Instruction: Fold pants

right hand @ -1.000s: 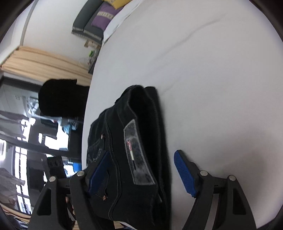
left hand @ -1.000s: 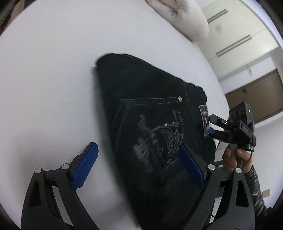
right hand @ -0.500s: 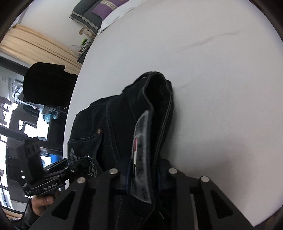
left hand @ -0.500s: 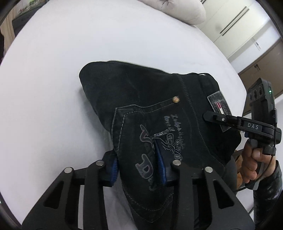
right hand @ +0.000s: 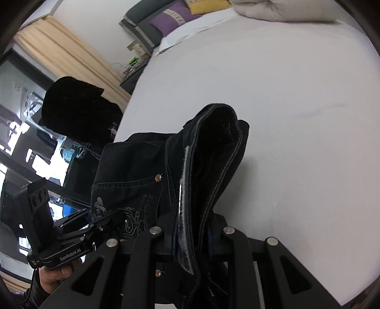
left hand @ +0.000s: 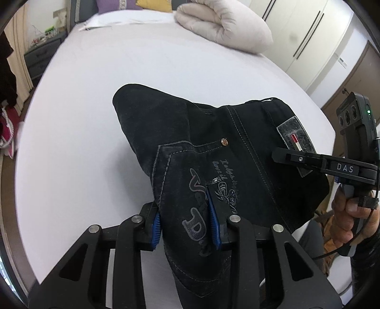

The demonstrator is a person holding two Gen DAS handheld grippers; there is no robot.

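Black folded pants [left hand: 197, 133] with a grey embroidered back pocket hang partly lifted off the white bed [left hand: 95, 95]. My left gripper [left hand: 185, 227] is shut on the pocket edge, its blue pads [left hand: 156, 229] pressing the fabric from both sides. In the right wrist view, my right gripper [right hand: 192, 229] is shut on the waistband by the grey label of the pants [right hand: 213, 147]. The far folded end still touches the sheet. Each gripper shows in the other's view: the right gripper [left hand: 280, 155] at the label, the left gripper [right hand: 111, 217] at the pocket.
A rolled beige duvet [left hand: 225, 26] lies at the head of the bed beside purple and yellow pillows [right hand: 171, 16]. White wardrobe doors [left hand: 306, 35] stand to the right, a nightstand [left hand: 39, 55] and a curtain [right hand: 68, 54] to the left. A person's hand [left hand: 346, 214] holds the right gripper.
Both grippers stood open around the pants' near edge; they have since shut on the fabric and risen, lifting that edge off the bed.
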